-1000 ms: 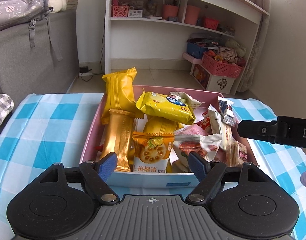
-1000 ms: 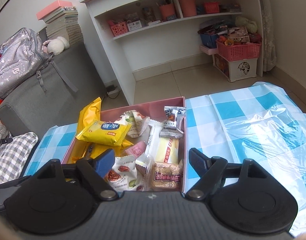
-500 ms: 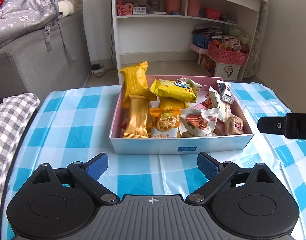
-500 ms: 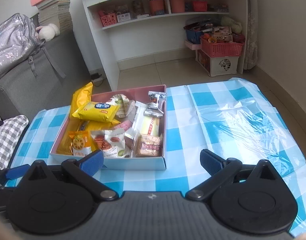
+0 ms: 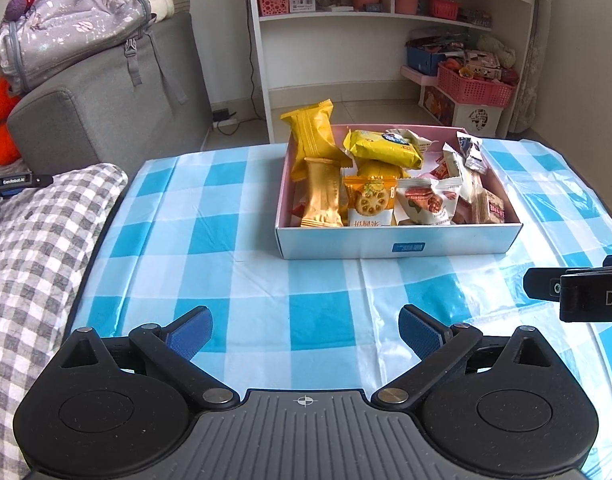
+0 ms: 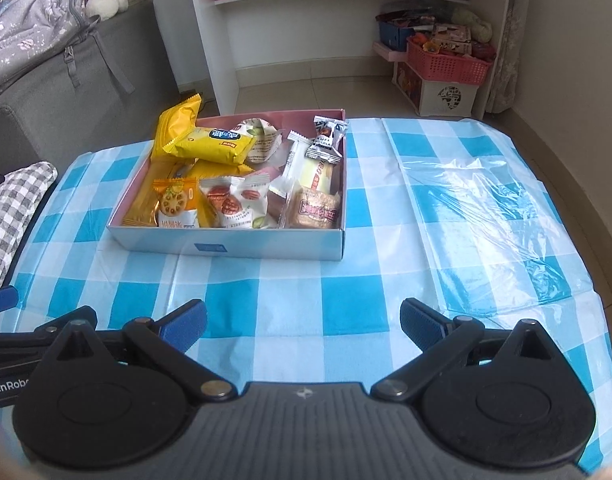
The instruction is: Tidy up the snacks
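Left wrist view: a shallow cardboard box (image 5: 398, 245), pink inside, brims with crinkly foil snack packets (image 5: 384, 146) on the glossy blue-checked desk (image 5: 209, 264); left claw (image 5: 306, 330) and right claw (image 6: 303, 326) hover level before it, both spread wide, gripping nothing

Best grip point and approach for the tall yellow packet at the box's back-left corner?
Judging by its pose, grip the tall yellow packet at its crimped top seal, coming from above. It stands nearly upright against the corner of the box, its top clear of the rim, while other snacks crowd its lower half. Either open hand-held gripper would fit across the flat seal.
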